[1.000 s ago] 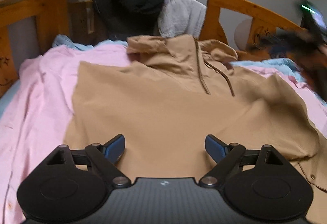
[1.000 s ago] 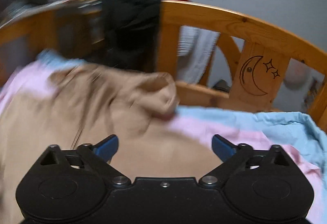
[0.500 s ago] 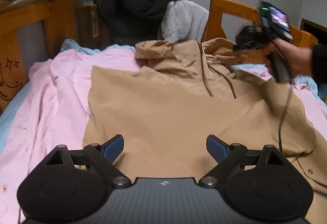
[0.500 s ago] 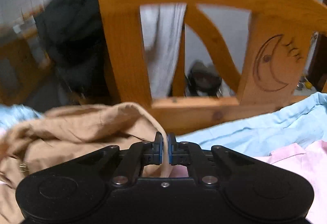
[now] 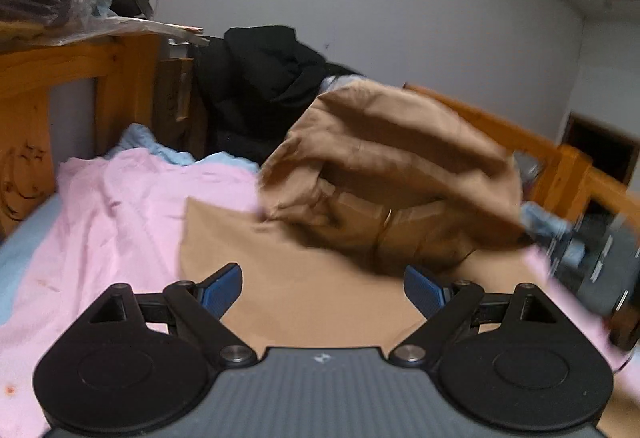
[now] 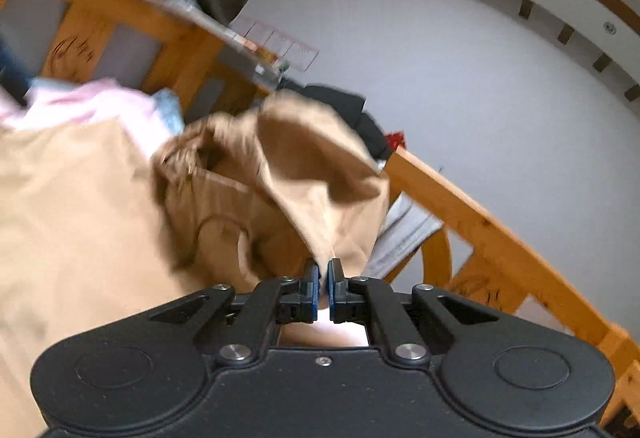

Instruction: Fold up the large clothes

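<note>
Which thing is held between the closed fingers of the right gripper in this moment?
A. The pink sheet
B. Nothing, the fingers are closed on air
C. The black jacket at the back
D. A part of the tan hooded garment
D: in the right wrist view the right gripper is shut on a fold of the tan hooded garment, which rises lifted from its fingertips.

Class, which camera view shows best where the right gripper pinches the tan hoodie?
The right wrist view. There the right gripper is shut on a lifted edge of the tan hoodie, with cloth rising from between its pads. The left wrist view shows the hoodie raised and blurred, but only a smeared right gripper, not the pinch.
</note>
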